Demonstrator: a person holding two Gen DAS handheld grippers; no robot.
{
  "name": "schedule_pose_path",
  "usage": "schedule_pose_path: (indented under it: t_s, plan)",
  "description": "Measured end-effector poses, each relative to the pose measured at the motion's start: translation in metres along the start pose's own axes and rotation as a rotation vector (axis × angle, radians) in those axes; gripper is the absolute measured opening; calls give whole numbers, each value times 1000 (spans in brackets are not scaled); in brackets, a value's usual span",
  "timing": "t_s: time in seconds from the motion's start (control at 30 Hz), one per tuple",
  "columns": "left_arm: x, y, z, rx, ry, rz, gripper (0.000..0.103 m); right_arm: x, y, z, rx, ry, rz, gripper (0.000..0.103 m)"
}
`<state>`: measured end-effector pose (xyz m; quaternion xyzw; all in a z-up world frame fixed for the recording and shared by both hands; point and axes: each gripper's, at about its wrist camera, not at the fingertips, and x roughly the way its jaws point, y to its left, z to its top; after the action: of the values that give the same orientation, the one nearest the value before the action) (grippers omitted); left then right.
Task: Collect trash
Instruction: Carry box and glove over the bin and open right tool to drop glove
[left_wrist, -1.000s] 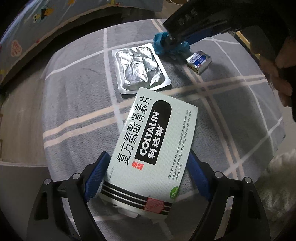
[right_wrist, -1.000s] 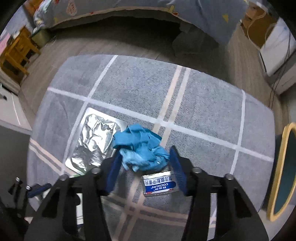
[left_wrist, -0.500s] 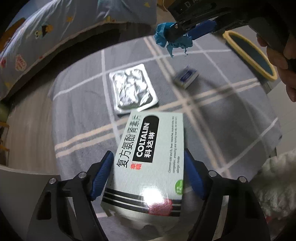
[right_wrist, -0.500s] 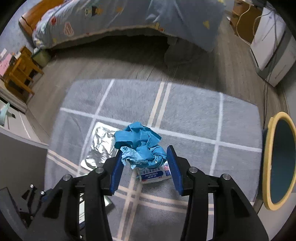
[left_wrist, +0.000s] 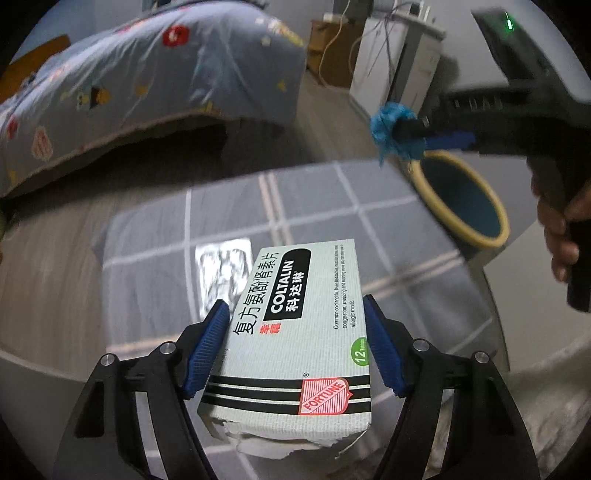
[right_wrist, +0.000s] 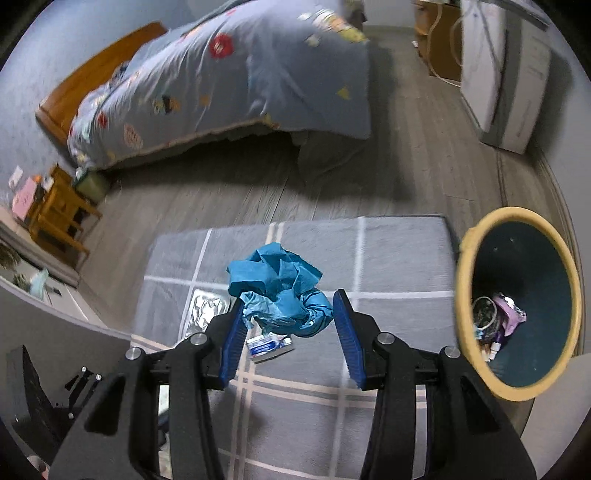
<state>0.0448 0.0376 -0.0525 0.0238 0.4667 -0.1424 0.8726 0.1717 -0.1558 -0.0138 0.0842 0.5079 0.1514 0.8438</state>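
My left gripper (left_wrist: 295, 303) is shut on a pale green Coltalin medicine box (left_wrist: 295, 332), held up off the grey checked rug (left_wrist: 332, 206); the box's near end is torn open. My right gripper (right_wrist: 288, 301) is shut on a crumpled blue paper wad (right_wrist: 280, 291), also in the air above the rug. In the left wrist view the wad (left_wrist: 391, 129) hangs near the yellow-rimmed bin (left_wrist: 484, 243). The bin (right_wrist: 464, 295) stands just off the rug's right edge with trash inside. A foil blister sheet (right_wrist: 207, 310) and a small blue-and-white box (right_wrist: 269, 347) lie on the rug.
A bed with a patterned blue quilt (right_wrist: 240, 92) stands beyond the rug across grey floorboards. A wooden stool (right_wrist: 55, 210) is at the left and a white cabinet (right_wrist: 506, 74) at the far right. A person's hand (left_wrist: 554, 229) grips the right tool's handle.
Both grippers have risen off the rug with their loads. The right one has carried the blue wad to the right, toward the bin, which has come fully into view.
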Motion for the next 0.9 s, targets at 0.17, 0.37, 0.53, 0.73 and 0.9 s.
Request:
schedule_pose_path:
  t_s: [0.17, 0.37, 0.53, 0.73, 0.9]
  plan:
    - [-15, -20, 26, 24, -74, -11, 73, -33, -36, 5, 47, -62, 11, 45]
    - [-11, -57, 48, 93, -106, -11, 73, -52, -78, 4, 75, -88, -21, 45]
    - [0, -92, 65, 140, -108, -41, 73, -60, -114, -2, 56, -91, -105, 45]
    - [15, -135, 81, 194, -110, -70, 73, -67, -159, -8, 58, -95, -170, 45]
    - [35, -166, 88, 230, -87, -93, 73, -69, -196, -14, 83, -89, -221, 45]
